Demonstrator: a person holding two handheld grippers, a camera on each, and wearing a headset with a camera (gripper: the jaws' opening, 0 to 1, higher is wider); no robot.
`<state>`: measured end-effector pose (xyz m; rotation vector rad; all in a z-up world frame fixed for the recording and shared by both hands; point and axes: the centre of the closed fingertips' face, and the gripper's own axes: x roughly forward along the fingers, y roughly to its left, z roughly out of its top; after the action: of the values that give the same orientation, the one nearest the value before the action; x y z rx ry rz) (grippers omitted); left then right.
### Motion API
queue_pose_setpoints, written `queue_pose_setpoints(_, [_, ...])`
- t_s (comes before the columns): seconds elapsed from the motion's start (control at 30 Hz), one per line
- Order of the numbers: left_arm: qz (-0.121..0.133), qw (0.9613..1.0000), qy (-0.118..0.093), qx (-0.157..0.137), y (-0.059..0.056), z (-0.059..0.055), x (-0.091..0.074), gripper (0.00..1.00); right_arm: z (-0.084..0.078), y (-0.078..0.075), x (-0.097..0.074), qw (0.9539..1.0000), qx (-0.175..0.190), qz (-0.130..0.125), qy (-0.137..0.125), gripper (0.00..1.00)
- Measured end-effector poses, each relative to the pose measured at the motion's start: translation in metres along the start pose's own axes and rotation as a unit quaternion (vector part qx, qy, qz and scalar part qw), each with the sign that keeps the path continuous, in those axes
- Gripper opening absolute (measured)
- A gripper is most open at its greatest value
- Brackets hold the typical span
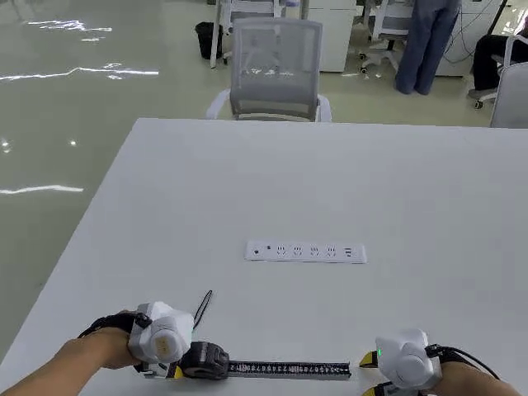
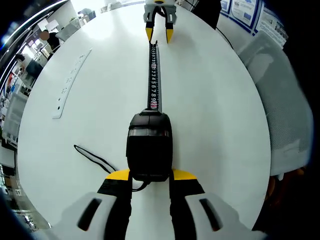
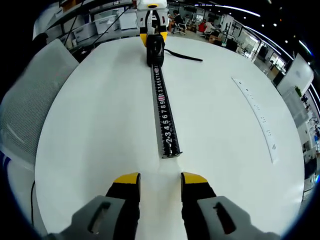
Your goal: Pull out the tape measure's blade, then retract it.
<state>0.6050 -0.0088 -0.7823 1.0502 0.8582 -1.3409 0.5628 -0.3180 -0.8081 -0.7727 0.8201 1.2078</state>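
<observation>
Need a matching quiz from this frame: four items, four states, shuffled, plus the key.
Items:
1. left claw
2. right claw
3. blade
4. power strip

States:
A. lies flat, pulled out
B. open, blade tip just ahead of it, not gripped
C. white, sockets facing up
D. clamped on the black tape measure case

Pairs: 1-D, 2-B, 3-A, 4-C

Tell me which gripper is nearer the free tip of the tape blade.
Right. The right gripper, jaws open, sits just short of the blade tip, not touching; the left gripper clamps the tape measure case at the blade's other end.
</observation>
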Motion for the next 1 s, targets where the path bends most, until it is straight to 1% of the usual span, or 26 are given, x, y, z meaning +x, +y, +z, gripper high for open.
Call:
queue_pose_setpoints(0.17, [0.011,0.9999,0.002,0.007,0.001,0.000,0.000,0.26,0.003,0.002,-0.006,0.9997,0.015,-0.013,-0.011,0.36])
queue_pose_setpoints(0.27, [0.014,0.9999,-0.002,0.006,-0.001,0.002,-0.004,0.34,0.006,0.005,-0.011,0.9991,0.030,-0.022,-0.020,0.39])
queue_pose_setpoints(0.33, [0.018,0.9998,-0.004,0.001,-0.002,0.002,-0.007,0.36,0.007,0.007,-0.014,0.9989,0.034,-0.026,-0.021,0.41])
queue_pose_setpoints(0.4, [0.021,0.9998,-0.005,-0.006,-0.005,0.002,-0.011,0.38,0.009,0.011,-0.018,0.9984,0.040,-0.032,-0.024,0.43])
queue_pose_setpoints(0.43, [0.024,0.9996,-0.006,-0.010,-0.006,0.001,-0.012,0.41,0.011,0.012,-0.021,0.9976,0.051,-0.036,-0.028,0.43])
queue_pose_setpoints(0.5, [0.032,0.9992,-0.006,-0.021,-0.007,-0.001,-0.013,0.46,0.013,0.013,-0.025,0.9966,0.061,-0.045,-0.033,0.45])
queue_pose_setpoints(0.53, [0.033,0.9991,-0.007,-0.027,-0.010,-0.002,-0.014,0.48,0.014,0.015,-0.027,0.9962,0.064,-0.048,-0.034,0.47])
queue_pose_setpoints(0.57, [0.034,0.9988,-0.010,-0.034,-0.012,-0.002,-0.016,0.48,0.014,0.016,-0.029,0.9959,0.067,-0.051,-0.033,0.49])
queue_pose_setpoints(0.6, [0.037,0.9981,-0.018,-0.046,-0.014,-0.002,-0.018,0.48,0.015,0.019,-0.032,0.9954,0.072,-0.055,-0.033,0.51])
queue_pose_setpoints(0.67, [0.046,0.9961,-0.028,-0.070,-0.016,-0.001,-0.021,0.49,0.016,0.020,-0.036,0.9938,0.083,-0.064,-0.037,0.55])
queue_pose_setpoints(0.7, [0.048,0.9947,-0.034,-0.085,-0.018,-0.001,-0.023,0.51,0.018,0.021,-0.039,0.9921,0.096,-0.070,-0.041,0.56])
queue_pose_setpoints(0.73, [0.052,0.9931,-0.039,-0.098,-0.019,-0.001,-0.025,0.53,0.019,0.022,-0.041,0.9914,0.099,-0.072,-0.045,0.57])
queue_pose_setpoints(0.83, [0.063,0.9889,-0.053,-0.124,-0.025,-0.001,-0.031,0.59,0.022,0.026,-0.047,0.9888,0.111,-0.085,-0.051,0.60])
queue_pose_setpoints(0.87, [0.067,0.9857,-0.060,-0.142,-0.027,-0.001,-0.033,0.60,0.023,0.028,-0.050,0.9862,0.128,-0.090,-0.053,0.63])
queue_pose_setpoints(0.9, [0.071,0.9833,-0.067,-0.154,-0.029,0.000,-0.035,0.60,0.023,0.030,-0.051,0.9848,0.138,-0.091,-0.053,0.66])
queue_pose_setpoints(0.93, [0.072,0.9816,-0.073,-0.161,-0.031,0.001,-0.037,0.62,0.022,0.031,-0.051,0.9838,0.144,-0.093,-0.053,0.68])
queue_pose_setpoints(0.97, [0.078,0.9786,-0.077,-0.174,-0.034,0.001,-0.041,0.63,0.023,0.033,-0.053,0.9828,0.147,-0.098,-0.055,0.69])
queue_pose_setpoints(1.0, [0.084,0.9771,-0.082,-0.178,-0.036,0.001,-0.043,0.65,0.025,0.034,-0.055,0.9817,0.149,-0.103,-0.058,0.70])
